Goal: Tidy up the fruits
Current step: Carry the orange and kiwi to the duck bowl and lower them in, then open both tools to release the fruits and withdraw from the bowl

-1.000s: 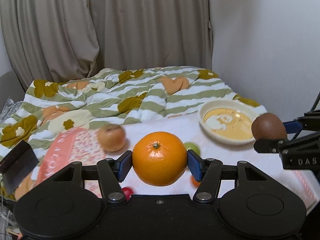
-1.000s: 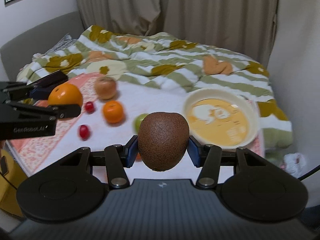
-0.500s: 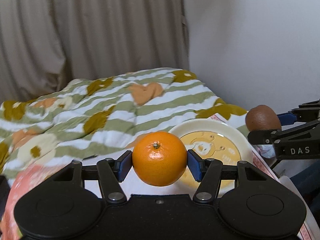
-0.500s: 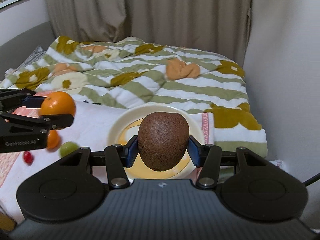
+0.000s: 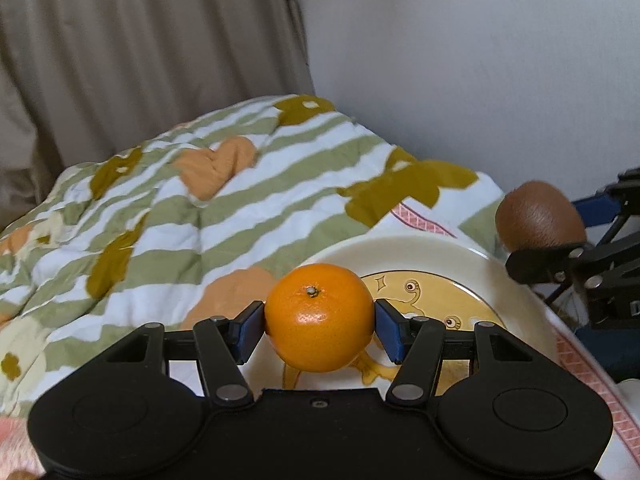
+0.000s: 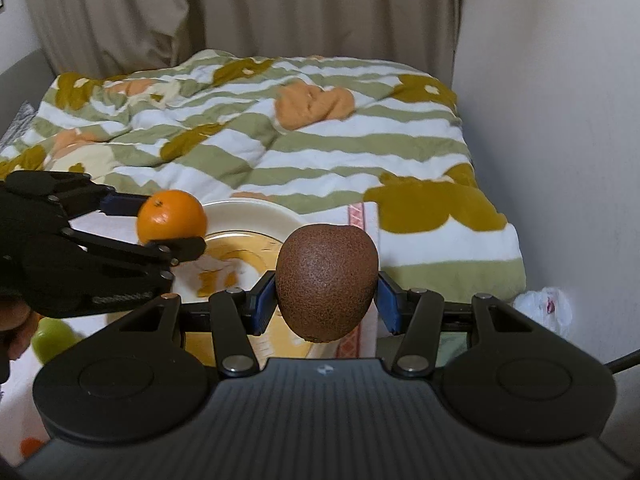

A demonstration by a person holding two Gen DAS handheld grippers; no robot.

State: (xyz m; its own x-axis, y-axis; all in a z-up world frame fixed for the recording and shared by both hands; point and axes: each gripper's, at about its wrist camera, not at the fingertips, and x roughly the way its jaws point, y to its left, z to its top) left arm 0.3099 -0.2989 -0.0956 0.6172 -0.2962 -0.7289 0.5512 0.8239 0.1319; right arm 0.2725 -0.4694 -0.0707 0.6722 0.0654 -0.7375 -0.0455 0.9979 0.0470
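Note:
My left gripper is shut on an orange mandarin and holds it above the near left part of a cream plate with a yellow cartoon centre. My right gripper is shut on a brown kiwi, held over the plate's right edge. In the right wrist view the left gripper and its mandarin hang over the plate's left side. In the left wrist view the kiwi shows at the right, above the plate's far right rim.
The plate sits on a white cloth with a pink patterned border. A green fruit and a small orange fruit lie on the cloth at the left. A striped flowered quilt lies behind, with a curtain and a wall.
Both grippers have moved right and forward with their fruits and now hang over the plate. The loose fruits on the cloth have slid out of the left wrist view.

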